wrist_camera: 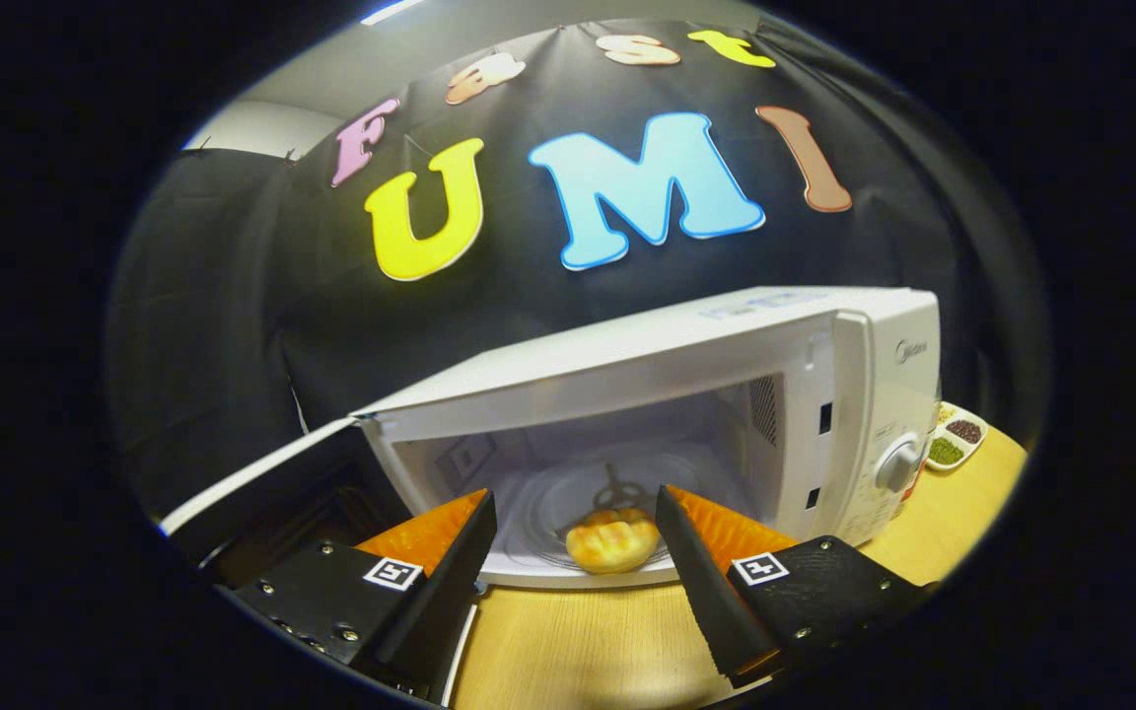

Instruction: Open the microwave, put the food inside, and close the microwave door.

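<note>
**A:** Here's the microwave [686,414], white, standing on the wooden bench [617,641], and its door [262,493] is swung wide open off the left side of the oven.

**B:** And the food?

**A:** A golden bread roll [612,540], inside the microwave, sitting on the glass turntable [558,513] near the front lip of the cavity. The hub at the centre of the turntable shows just behind it.

**B:** What are the fingers doing?

**A:** The gripper [576,523] is spread wide, both fingers [460,582] well apart, orange on their inner faces, black on the outside. Nothing is clamped. The roll sits in the gap between the two tips, a touch closer to the right one, and a little beyond them, into the microwave. Neither finger touches it as far as I can see.

**B:** So the tips are at the mouth of the oven?

**A:** Right at the microwave's front opening, yes. The left tip lines up with the left part of the cavity floor, the right tip with the middle-right. Bare bench shows between the fingers, below the microwave's sill.

**B:** Anything else around the microwave?

**A:** Its control panel with a round knob [898,463] is on the right face. Past the microwave's right side, on the bench, there's a small white divided dish [958,439] with dark and green contents; what they are, I can't tell.
</note>
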`<state>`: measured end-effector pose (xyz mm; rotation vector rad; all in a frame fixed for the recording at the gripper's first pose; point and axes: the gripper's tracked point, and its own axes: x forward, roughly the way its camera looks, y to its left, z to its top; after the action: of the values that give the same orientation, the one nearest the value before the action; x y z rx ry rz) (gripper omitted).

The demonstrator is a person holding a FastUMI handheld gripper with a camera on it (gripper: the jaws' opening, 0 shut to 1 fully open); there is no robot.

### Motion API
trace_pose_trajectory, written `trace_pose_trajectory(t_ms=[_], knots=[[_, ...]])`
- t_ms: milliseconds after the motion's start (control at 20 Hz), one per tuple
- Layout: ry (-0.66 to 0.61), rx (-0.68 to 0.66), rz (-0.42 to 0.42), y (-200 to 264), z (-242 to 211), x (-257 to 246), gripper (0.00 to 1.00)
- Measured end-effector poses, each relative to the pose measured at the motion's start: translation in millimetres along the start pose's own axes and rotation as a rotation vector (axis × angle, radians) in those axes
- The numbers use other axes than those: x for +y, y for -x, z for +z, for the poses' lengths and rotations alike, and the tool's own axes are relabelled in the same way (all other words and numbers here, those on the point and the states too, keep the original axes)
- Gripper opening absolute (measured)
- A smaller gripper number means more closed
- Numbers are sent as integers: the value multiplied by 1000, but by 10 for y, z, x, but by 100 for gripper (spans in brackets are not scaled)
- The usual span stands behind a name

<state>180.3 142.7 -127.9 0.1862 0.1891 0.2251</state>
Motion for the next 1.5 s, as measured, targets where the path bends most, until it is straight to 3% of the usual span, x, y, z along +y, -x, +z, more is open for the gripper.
trace_pose_trajectory(t_ms=[450,850,1200,1500], knots=[[102,-95,181,1495,431,908,98],[120,-46,392,2382,73,1987,98],[148,34,534,2629,-466,2688,98],[154,158,545,2479,-1008,2687,98]])
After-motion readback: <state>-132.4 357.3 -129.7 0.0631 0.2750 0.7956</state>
